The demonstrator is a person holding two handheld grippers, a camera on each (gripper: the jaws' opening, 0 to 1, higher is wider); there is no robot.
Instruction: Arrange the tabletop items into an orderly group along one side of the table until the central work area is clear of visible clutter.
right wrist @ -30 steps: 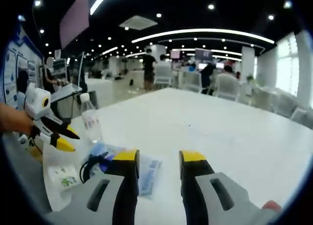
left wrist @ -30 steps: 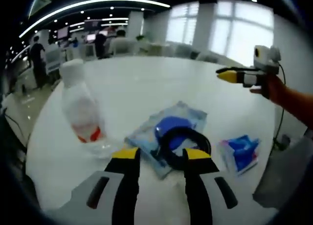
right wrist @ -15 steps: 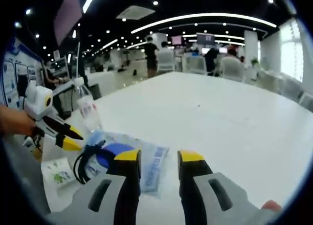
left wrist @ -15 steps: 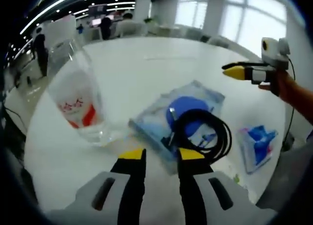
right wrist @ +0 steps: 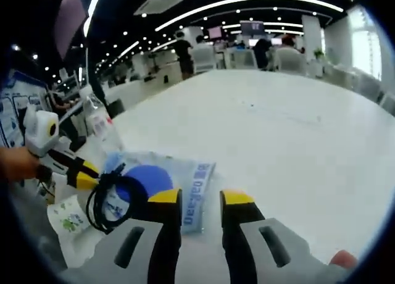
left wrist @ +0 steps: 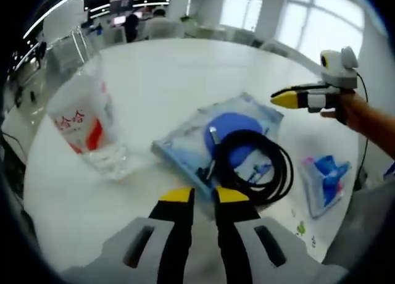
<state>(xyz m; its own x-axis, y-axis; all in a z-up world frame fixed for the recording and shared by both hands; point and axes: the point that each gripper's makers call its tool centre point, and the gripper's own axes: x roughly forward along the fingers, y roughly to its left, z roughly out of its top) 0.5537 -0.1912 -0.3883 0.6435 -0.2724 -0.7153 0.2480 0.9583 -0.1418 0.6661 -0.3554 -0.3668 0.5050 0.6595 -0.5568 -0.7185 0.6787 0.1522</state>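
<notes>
A coiled black cable (left wrist: 252,167) lies on a clear blue-printed packet (left wrist: 217,142) near the tabletop's (left wrist: 166,80) edge, beside an upright plastic bottle (left wrist: 83,120). Left gripper (left wrist: 204,194) narrow and empty; right gripper (right wrist: 199,197) narrowly parted, empty.

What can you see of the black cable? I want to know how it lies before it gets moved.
The black cable is coiled into a loose round loop of several turns, lying flat on a clear blue-printed plastic packet on the white table. It looks like thin rubbery cord. One end with a small plug points toward the packet's blue circle. The left gripper sits just short of the coil, its jaws nearly closed on nothing.
</notes>
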